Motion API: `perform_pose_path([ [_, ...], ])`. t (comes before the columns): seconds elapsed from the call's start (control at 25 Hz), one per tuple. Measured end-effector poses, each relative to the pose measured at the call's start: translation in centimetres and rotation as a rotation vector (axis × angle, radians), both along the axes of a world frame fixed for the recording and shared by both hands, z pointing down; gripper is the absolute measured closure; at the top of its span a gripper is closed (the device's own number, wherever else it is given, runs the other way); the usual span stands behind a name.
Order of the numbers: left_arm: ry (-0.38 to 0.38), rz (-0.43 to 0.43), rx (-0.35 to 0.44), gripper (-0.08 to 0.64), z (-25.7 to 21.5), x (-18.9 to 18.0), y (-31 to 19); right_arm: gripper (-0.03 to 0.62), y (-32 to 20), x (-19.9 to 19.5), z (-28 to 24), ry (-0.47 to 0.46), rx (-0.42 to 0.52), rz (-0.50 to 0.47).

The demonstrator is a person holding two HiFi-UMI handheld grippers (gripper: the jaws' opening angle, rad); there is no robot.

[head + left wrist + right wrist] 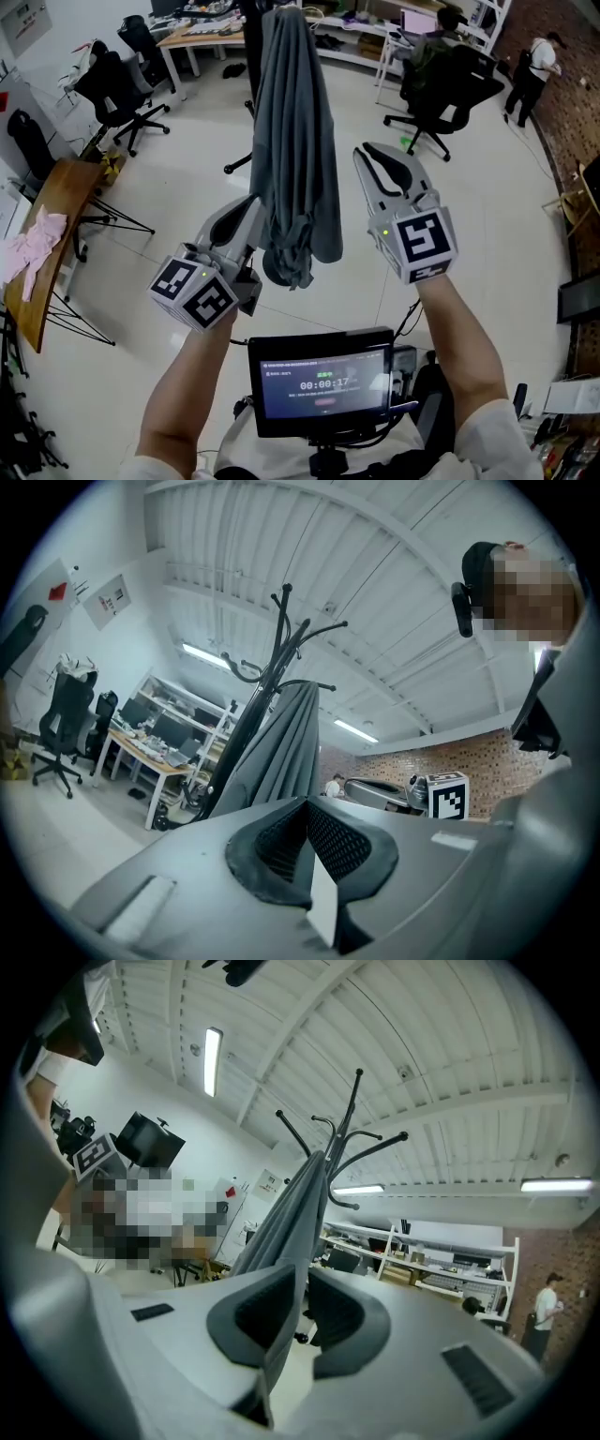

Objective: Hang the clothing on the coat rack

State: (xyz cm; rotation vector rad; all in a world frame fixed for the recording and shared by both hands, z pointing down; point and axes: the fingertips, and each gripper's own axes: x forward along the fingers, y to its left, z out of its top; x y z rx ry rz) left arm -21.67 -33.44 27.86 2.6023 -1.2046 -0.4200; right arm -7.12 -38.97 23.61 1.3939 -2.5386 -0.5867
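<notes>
A long grey garment (pixel 295 141) hangs from the hooks of a black coat rack (pixel 279 639) and ends in a bunched hem at gripper height. My left gripper (pixel 251 208) is shut, its tips right at the garment's lower left edge. In the left gripper view the jaws (pixel 305 803) meet with nothing between them, and the garment (pixel 281 752) drapes just ahead. My right gripper (pixel 367 152) sits a little to the right of the garment, clear of it. Its jaws (pixel 305 1274) stand slightly apart and empty. Beyond them, the garment (pixel 291 1213) hangs from the coat rack (pixel 352 1101).
One foot of the rack (pixel 238 165) shows on the pale floor. Black office chairs (pixel 122 94) (pixel 445 84) stand at left and right. A wooden table (pixel 56 216) with a pink cloth (pixel 33 244) is at the left. A screen (pixel 323 380) sits below my hands. A person (pixel 530 66) stands far right.
</notes>
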Motion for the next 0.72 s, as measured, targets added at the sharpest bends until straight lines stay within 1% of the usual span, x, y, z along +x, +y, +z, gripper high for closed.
perform_pose_path([
  [0.36,0.006,0.061,-0.057,0.558,2.1,0.3,2.3,0.534,3.3,-0.3,3.4,-0.001,-0.076,0.037],
  [0.52,0.015,0.061,-0.065,0.558,2.3,0.3,2.9,0.534,4.1,-0.3,3.9,-0.016,-0.093,0.031],
  [0.72,-0.003,0.05,-0.056,0.558,2.1,0.8,3.6,0.534,4.8,-0.5,4.2,-0.043,-0.11,0.004],
])
